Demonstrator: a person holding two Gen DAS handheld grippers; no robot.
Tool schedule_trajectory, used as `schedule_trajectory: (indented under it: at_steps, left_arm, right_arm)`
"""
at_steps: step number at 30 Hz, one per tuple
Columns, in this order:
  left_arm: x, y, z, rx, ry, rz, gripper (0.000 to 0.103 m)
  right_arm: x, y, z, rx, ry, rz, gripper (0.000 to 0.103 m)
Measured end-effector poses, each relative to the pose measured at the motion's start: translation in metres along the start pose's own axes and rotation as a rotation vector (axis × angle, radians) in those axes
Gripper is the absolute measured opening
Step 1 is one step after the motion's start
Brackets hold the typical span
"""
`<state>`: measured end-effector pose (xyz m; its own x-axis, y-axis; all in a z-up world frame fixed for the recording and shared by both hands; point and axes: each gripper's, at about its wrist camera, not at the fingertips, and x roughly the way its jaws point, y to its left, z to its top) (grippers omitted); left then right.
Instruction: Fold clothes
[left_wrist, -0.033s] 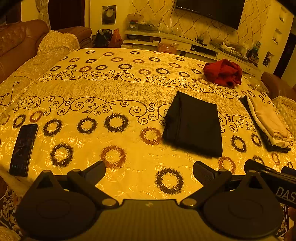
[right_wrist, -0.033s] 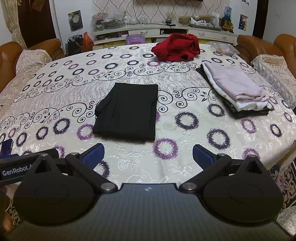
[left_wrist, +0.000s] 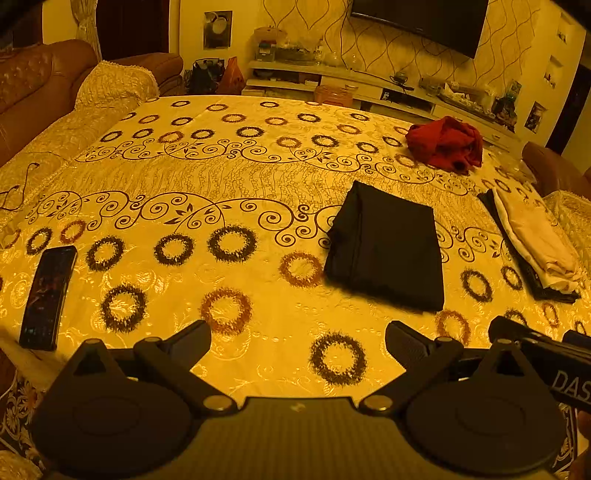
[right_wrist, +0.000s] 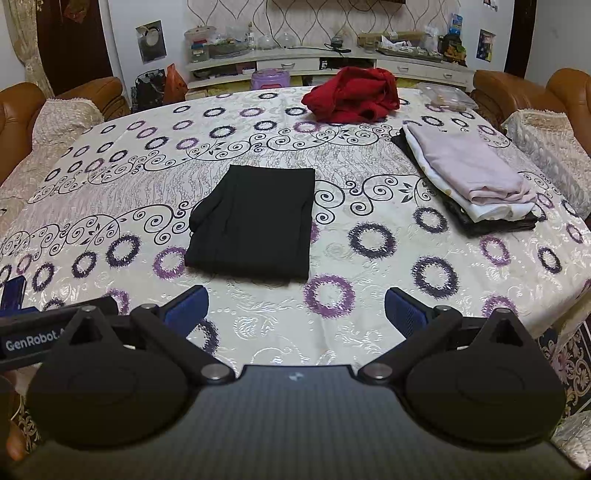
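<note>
Left-wrist view alone shows you a dark phone (left_wrist: 47, 297) lying flat near the left edge of the table (left_wrist: 240, 184), and a wall-mounted screen (left_wrist: 421, 22) above the shelf; its colours are strongly yellow. Right-wrist view alone shows you true colours, a purple stool (right_wrist: 270, 78) beyond the far edge of the table, and a clear plastic container (right_wrist: 445, 96) at the far right of the cloth, its contents too small to tell.

Your left claw (left_wrist: 297, 339) stands wide with nothing between its fingers; your right claw (right_wrist: 296, 308) likewise stands wide and empty, its blue pads (right_wrist: 186, 306) above the near edge of the table.

Folded black garment (right_wrist: 255, 221) lies flat mid-table, ahead of both claws and apart from them. Crumpled red garment (right_wrist: 352, 94) sits at the far side. Stack of folded clothes (right_wrist: 469, 177), pink on white on dark, lies to the right, well apart from the black piece.

Cloth with ring and scroll patterns covers the table. Brown sofas (right_wrist: 532, 96) flank it; a cluttered shelf unit (right_wrist: 325, 61) lines the back wall.
</note>
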<state>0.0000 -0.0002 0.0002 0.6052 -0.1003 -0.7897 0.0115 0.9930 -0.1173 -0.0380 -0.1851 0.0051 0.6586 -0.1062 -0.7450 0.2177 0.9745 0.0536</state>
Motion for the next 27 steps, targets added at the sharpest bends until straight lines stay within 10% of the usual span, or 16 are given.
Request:
schedule_trajectory:
  at_steps: [27]
  left_arm:
    - [-0.013,-0.020,-0.008,0.093,-0.023,0.085,0.103]
  right_arm:
    - [-0.005,-0.005,-0.008,-0.037,-0.004,-0.007,0.103]
